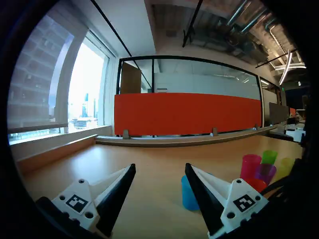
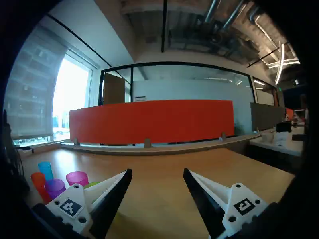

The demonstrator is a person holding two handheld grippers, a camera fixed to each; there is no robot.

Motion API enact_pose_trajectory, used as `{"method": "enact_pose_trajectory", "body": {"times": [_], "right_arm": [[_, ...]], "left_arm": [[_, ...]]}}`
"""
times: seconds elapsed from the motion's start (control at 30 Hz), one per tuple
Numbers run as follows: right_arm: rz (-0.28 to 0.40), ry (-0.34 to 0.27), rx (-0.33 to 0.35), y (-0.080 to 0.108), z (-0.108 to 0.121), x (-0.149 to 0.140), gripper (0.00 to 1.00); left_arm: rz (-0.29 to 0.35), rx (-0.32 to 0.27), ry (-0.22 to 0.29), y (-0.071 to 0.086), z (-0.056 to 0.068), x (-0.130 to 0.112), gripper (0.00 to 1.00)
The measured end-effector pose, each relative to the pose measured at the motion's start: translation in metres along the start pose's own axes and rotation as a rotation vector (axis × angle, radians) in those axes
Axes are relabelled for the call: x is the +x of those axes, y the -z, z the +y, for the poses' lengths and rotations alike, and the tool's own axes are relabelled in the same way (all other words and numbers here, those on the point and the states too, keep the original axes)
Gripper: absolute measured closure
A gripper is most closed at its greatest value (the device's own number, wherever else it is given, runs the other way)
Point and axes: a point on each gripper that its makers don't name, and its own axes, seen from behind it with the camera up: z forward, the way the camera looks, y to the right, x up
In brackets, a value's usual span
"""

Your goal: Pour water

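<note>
The worktop (image 1: 159, 151) is of light wood and runs far ahead to an orange screen (image 1: 187, 113), which stands along its far edge. Behind the screen there is a glass wall (image 1: 199, 75) in a black frame. On the left is a big bright window (image 1: 85, 91) with a sill under it. Pipes (image 1: 243, 20) run under the open ceiling, and other desks (image 1: 293, 129) stand far on the right.

The left tool (image 1: 159, 165) hangs low over the worktop. Its two fingers are wide apart and hold nothing. A blue cup (image 1: 186, 197) stands on the worktop just beyond it, partly hidden behind the right finger. Further right, more cups stand close together: a pink cup (image 1: 250, 165), a green cup (image 1: 269, 156), a purple cup (image 1: 265, 172), a yellow cup (image 1: 285, 167) and, nearest, a red cup (image 1: 257, 184).

The right tool (image 2: 157, 170) is also wide and holds nothing. In the right gripper view the cups stand to its left, near the left finger, and the green cup is partly behind that finger. Whether any cup has water in it, I cannot tell.
</note>
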Motion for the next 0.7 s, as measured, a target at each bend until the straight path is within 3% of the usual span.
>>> {"method": "enact_pose_trajectory", "body": {"times": [0.7], "right_arm": [[-0.007,0.047,-0.001,-0.0009,0.0004,-0.0043,0.0]], "left_arm": [[0.0,0.0,0.0,-0.0004,0.0007,-0.0001,0.08]]}}
